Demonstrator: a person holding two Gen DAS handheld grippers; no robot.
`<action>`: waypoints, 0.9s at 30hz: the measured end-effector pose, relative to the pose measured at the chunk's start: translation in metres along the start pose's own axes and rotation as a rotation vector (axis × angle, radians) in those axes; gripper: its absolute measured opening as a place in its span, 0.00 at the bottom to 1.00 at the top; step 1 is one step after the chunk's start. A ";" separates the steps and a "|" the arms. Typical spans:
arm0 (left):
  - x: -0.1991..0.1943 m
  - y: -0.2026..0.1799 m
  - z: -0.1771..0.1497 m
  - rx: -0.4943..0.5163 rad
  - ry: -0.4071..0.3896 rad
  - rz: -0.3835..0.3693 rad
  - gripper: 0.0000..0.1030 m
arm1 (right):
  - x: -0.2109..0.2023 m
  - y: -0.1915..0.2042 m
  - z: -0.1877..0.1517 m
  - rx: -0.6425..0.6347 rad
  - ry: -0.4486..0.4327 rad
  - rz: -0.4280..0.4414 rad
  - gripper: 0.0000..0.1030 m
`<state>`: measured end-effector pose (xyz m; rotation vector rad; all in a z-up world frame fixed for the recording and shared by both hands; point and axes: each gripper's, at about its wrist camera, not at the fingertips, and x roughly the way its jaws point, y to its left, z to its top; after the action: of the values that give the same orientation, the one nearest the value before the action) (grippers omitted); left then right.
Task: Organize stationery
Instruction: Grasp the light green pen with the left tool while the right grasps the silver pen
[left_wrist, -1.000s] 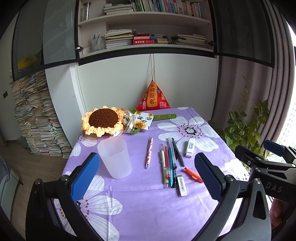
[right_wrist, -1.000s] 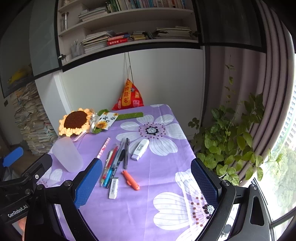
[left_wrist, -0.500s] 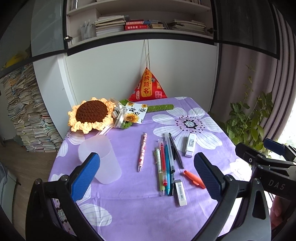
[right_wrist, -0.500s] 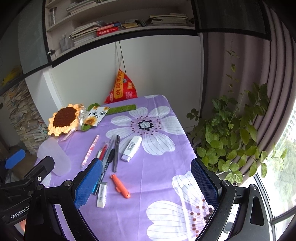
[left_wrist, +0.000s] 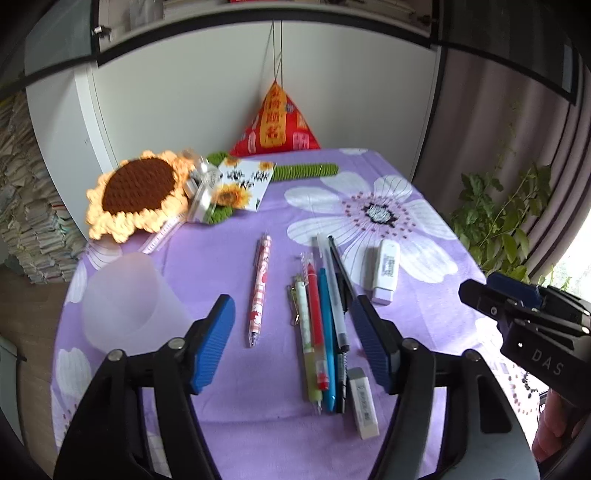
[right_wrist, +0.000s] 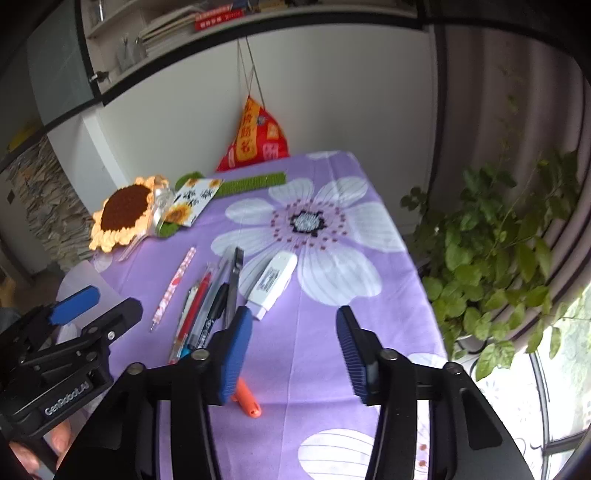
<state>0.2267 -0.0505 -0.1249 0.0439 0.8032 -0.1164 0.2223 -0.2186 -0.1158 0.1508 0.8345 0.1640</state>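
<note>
A row of pens (left_wrist: 321, 325) lies on the purple flowered tablecloth (left_wrist: 258, 398), with a pink patterned pen (left_wrist: 260, 291) to its left and a white eraser (left_wrist: 364, 402) at its near end. A frosted plastic cup (left_wrist: 125, 299) stands at the left. My left gripper (left_wrist: 293, 345) hovers above the pens with its jaws closing and nothing pressed between them. My right gripper (right_wrist: 295, 354) hangs over bare cloth, its jaws also closing on nothing. An orange marker (right_wrist: 247, 400) lies partly hidden behind its left finger. A white correction-tape case (right_wrist: 271, 280) lies beyond, right of the pens (right_wrist: 207, 302).
A crocheted sunflower (left_wrist: 136, 192), a sunflower card (left_wrist: 243, 181), a green crocheted strip (left_wrist: 306, 170) and a red pouch (left_wrist: 275, 125) sit at the table's far side. A leafy plant (right_wrist: 498, 243) stands past the right edge. Paper stacks (left_wrist: 26, 221) rise at the left.
Both grippers have moved forward and down toward the table, so the pens look larger. Both pairs of jaws have narrowed from fully wide.
</note>
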 end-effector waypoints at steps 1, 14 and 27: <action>0.006 0.001 0.000 -0.004 0.013 -0.001 0.55 | 0.006 0.000 0.000 -0.001 0.018 0.013 0.40; 0.053 0.005 -0.005 0.012 0.138 -0.055 0.34 | 0.045 0.020 -0.004 -0.067 0.121 0.144 0.36; 0.065 0.009 -0.014 0.019 0.183 -0.070 0.33 | 0.055 0.026 -0.004 -0.082 0.152 0.150 0.36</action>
<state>0.2624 -0.0465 -0.1811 0.0446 0.9868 -0.1880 0.2535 -0.1822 -0.1525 0.1247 0.9668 0.3541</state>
